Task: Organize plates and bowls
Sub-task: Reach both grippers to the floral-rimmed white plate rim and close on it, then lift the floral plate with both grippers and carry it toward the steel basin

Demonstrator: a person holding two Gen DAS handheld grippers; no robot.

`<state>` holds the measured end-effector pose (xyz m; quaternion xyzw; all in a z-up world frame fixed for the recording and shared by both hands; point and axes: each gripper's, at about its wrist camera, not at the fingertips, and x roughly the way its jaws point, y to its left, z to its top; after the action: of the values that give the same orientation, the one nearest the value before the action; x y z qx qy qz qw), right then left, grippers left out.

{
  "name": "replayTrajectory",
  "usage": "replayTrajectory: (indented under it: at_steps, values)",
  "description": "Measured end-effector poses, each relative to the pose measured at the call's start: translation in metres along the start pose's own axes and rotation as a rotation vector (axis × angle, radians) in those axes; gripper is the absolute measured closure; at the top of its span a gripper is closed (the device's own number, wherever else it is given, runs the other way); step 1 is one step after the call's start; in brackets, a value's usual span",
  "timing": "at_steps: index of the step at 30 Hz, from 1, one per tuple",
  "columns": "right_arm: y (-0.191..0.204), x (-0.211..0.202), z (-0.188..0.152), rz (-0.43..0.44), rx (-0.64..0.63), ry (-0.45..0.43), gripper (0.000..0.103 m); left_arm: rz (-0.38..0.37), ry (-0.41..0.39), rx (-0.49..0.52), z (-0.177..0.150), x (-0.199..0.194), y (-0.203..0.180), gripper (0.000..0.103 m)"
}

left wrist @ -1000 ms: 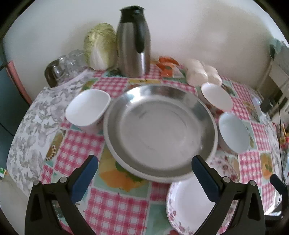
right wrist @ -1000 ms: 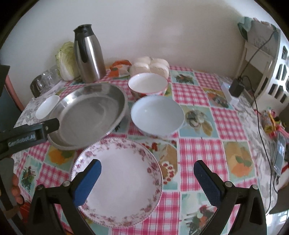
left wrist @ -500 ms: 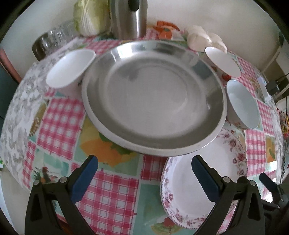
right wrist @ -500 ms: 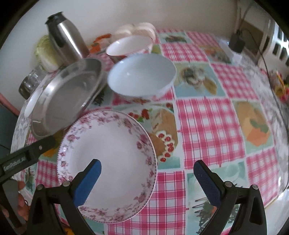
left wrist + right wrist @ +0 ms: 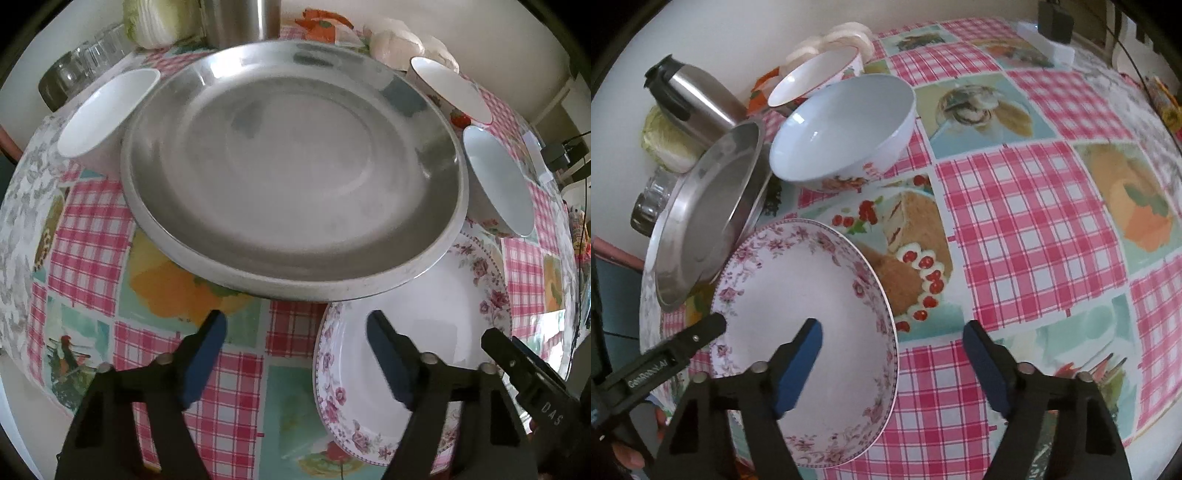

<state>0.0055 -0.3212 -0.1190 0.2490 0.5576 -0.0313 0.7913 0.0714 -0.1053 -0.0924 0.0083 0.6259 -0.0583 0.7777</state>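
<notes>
A big steel plate (image 5: 291,162) lies mid-table; it also shows in the right wrist view (image 5: 705,218). A floral-rimmed white plate (image 5: 809,284) lies in front of it, its far edge under the steel rim (image 5: 436,306). My left gripper (image 5: 295,350) is open, just short of the steel plate's near rim. My right gripper (image 5: 892,350) is open, its jaws either side of the floral plate's right rim. A white bowl (image 5: 846,129) and a second bowl (image 5: 816,77) stand behind. A small white bowl (image 5: 107,110) stands left of the steel plate.
A steel thermos (image 5: 690,99), a cabbage (image 5: 665,147) and glass cups (image 5: 77,70) stand at the back left by the wall. White buns (image 5: 399,48) lie at the back. A charger and cable (image 5: 1052,22) sit at the far right. The checked tablecloth (image 5: 1027,221) covers the table.
Both grippers have moved forward and down toward the plates. Their jaws have narrowed but stay open. The dishes have not moved.
</notes>
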Motion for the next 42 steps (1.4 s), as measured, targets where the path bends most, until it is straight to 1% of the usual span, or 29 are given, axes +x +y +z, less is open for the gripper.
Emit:
replayTrajectory:
  at_steps: [1, 2, 3, 4, 5, 6, 9, 11, 13, 16, 20, 23, 34, 38, 42]
  values:
    - [-0.003, 0.001, 0.0, 0.017, 0.012, 0.005, 0.03, -0.004, 0.004, 0.0, 0.0, 0.002, 0.0, 0.032]
    - [-0.002, 0.0, -0.001, 0.023, 0.02, 0.003, 0.031, -0.007, 0.009, 0.002, 0.0, 0.003, -0.001, 0.036]
    - [-0.003, 0.0, -0.001, 0.024, 0.021, 0.001, 0.034, -0.008, 0.012, 0.006, 0.0, 0.005, -0.002, 0.041]
    - [-0.003, 0.0, -0.001, 0.028, 0.022, 0.001, 0.044, -0.007, 0.014, 0.011, 0.0, 0.005, -0.005, 0.043]
    - [-0.003, 0.0, -0.001, 0.032, 0.024, 0.001, 0.055, -0.007, 0.018, 0.018, -0.001, 0.007, -0.007, 0.048]
    - [-0.003, 0.0, -0.001, 0.036, 0.026, 0.004, 0.058, -0.006, 0.021, 0.025, 0.0, 0.008, -0.01, 0.053]
    - [-0.003, -0.001, 0.0, 0.047, 0.022, 0.01, 0.07, -0.002, 0.031, 0.046, 0.001, 0.013, -0.015, 0.058]
    - [-0.002, 0.001, 0.0, 0.056, 0.019, 0.018, 0.08, -0.006, 0.026, 0.052, 0.001, 0.016, -0.021, 0.059]
    - [-0.001, 0.003, -0.001, 0.061, 0.02, 0.025, 0.088, -0.004, 0.02, 0.054, 0.0, 0.015, -0.023, 0.06]
    - [-0.002, 0.005, -0.002, 0.076, 0.036, 0.025, 0.089, -0.024, 0.03, 0.043, -0.003, 0.015, -0.021, 0.061]
    - [-0.003, 0.004, -0.002, 0.085, 0.044, 0.026, 0.089, -0.091, 0.053, 0.018, -0.002, 0.019, -0.014, 0.07]
    - [-0.003, 0.003, -0.001, 0.084, 0.039, 0.027, 0.09, -0.113, 0.057, 0.024, -0.002, 0.023, -0.011, 0.08]
    - [-0.007, -0.006, -0.001, 0.077, 0.027, 0.029, 0.091, -0.089, 0.058, 0.054, -0.006, 0.017, -0.023, 0.084]
    - [-0.014, -0.011, -0.001, 0.075, 0.024, 0.024, 0.091, -0.091, 0.061, 0.063, -0.008, 0.019, -0.03, 0.086]
    - [-0.018, -0.021, -0.003, 0.068, 0.017, 0.012, 0.091, -0.096, 0.048, 0.079, -0.009, 0.014, -0.038, 0.086]
